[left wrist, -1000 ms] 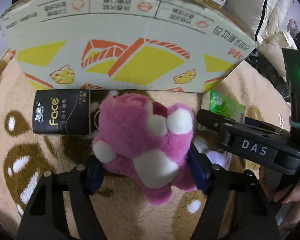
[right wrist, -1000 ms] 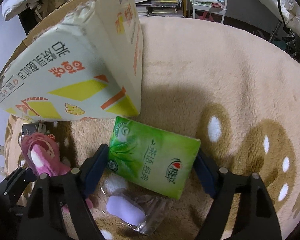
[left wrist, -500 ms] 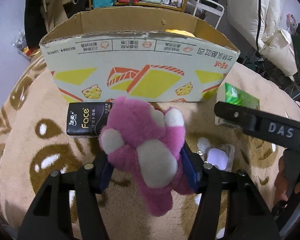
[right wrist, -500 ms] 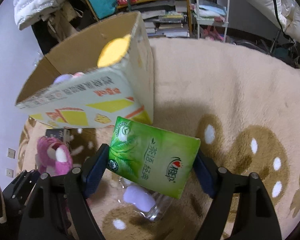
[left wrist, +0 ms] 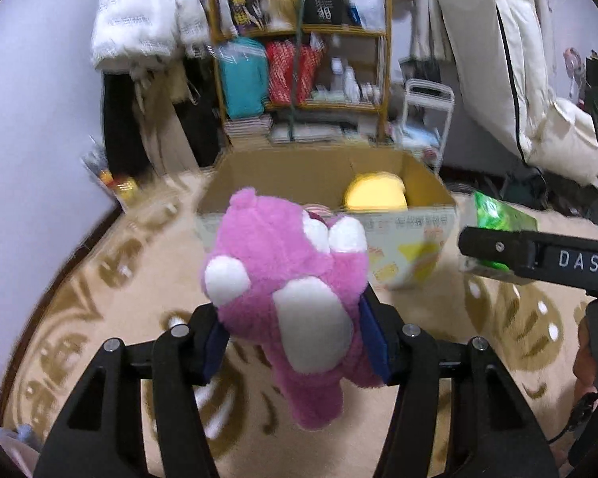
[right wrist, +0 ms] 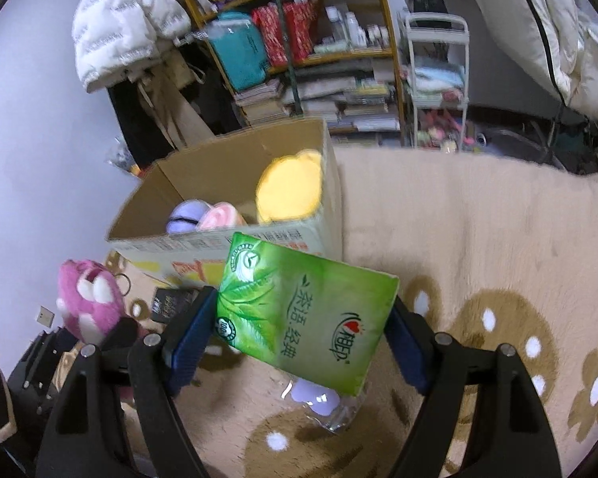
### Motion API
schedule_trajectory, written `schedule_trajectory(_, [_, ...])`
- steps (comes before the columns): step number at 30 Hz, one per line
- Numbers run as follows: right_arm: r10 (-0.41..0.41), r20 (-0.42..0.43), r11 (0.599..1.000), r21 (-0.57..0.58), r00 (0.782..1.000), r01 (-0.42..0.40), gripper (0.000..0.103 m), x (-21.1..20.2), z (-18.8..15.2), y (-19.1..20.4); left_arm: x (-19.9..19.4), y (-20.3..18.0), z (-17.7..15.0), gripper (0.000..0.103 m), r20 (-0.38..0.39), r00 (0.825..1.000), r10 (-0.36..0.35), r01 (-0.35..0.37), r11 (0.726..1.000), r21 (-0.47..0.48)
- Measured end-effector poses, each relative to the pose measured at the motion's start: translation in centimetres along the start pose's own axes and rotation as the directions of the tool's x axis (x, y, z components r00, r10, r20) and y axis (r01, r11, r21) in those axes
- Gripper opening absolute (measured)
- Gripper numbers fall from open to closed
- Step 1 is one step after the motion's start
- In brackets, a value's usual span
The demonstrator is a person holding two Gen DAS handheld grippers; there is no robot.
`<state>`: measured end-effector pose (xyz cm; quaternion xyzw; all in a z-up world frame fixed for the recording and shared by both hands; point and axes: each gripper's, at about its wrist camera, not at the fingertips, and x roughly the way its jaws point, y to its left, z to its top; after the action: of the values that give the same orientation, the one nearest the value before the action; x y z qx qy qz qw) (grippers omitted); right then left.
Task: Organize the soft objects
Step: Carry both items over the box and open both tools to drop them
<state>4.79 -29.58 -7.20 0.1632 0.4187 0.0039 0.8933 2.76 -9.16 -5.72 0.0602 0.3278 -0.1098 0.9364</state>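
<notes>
Only right wrist shows lilac ball inside box.

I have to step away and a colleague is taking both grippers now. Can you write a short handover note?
Left gripper: shut on the pink plush bear with white paws, held in the air in front of the box.
Right gripper: shut on the green plastic tissue pack, also held up near the box.
Open printed cardboard box: already holds a yellow plush, a lilac soft toy and a pale pink one.
Still on the beige flower-patterned rug: a black tissue pack by the box, and a clear plastic bag with a lilac item.
Left to do: drop both held items in, then probably collect those two.
</notes>
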Motion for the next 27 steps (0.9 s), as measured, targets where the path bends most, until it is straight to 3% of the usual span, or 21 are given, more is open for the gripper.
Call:
schedule_trajectory(4, [0.014, 0.086, 0.999, -0.037, 0.996, -0.011, 0.084, -1.7, 0.6, 1.1, -2.1, 1.3, 1.5, 0.057, 0.115, 0.992, 0.047, -0.045, 0.999, -0.017])
schedule_trajectory(11, [0.024, 0.237, 0.991, -0.131, 0.971, 0.008, 0.084, -4.1, 1.9, 3.4, -4.5, 3.1, 4.2, 0.057, 0.256, 0.963, 0.088, -0.085, 0.996, -0.020])
schedule_trajectory(18, [0.058, 0.290, 0.988, -0.154, 0.955, -0.014, 0.084, -4.5, 4.1, 4.5, -5.0, 4.3, 7.1, 0.057, 0.331, 0.938, 0.101, -0.101, 0.995, -0.016])
schedule_trajectory(27, [0.050, 0.324, 0.976, -0.215, 0.945, 0.022, 0.084, -2.3, 6.2, 5.7, -1.9, 4.6, 9.6, 0.058, 0.324, 0.941, 0.094, -0.102, 0.995, 0.007])
